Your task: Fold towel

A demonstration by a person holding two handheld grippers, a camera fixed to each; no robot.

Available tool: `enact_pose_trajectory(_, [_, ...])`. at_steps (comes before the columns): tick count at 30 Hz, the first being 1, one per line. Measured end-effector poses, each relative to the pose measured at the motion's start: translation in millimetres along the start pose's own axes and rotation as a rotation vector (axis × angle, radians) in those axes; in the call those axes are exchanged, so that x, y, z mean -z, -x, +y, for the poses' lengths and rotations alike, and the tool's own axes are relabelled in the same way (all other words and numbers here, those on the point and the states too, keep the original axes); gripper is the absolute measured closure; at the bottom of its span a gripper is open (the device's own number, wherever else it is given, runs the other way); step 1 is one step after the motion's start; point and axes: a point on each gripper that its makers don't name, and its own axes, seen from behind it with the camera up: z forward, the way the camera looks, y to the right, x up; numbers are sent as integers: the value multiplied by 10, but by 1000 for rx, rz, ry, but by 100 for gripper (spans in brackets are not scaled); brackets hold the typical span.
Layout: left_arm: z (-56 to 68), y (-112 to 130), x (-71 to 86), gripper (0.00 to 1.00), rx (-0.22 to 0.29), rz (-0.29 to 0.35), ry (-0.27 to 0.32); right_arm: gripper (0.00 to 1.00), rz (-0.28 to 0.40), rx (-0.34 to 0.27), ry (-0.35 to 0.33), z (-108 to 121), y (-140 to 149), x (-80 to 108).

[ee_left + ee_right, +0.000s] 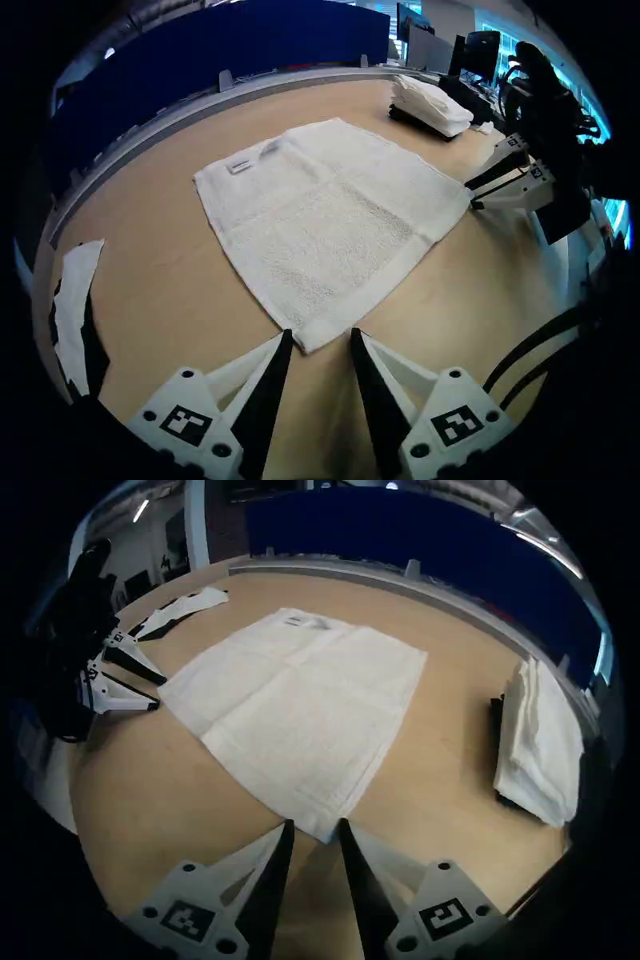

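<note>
White towel [324,220] flat, unfolded

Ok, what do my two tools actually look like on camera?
They match: the left tool and right tool each have two white wedge-shaped fingers with black inner pads, tapering to points, and a square black-and-white marker on each finger's base. Black cables loop beside the left one.

**Surroundings on and around the bench**

Pale wooden bench [160,264], grey raised rim along far edge. Blue partition [240,40] behind rim. Stack of folded white cloths [432,104] on a dark tray near one end. Loose white cloth [76,304] over a black base at the other end. Dark monitors [476,52] beyond the stack.
</note>
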Motion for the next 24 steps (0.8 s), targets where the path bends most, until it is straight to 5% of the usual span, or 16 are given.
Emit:
enact_pose_trajectory(14, [-78,-8,-55,85,4,-9,-30,81,-17,-11,6,37,9,9])
enact_pose_trajectory(24, [-87,-24,-51,90,-10,-3,-35,85,-23,-28,1,34,-8,44])
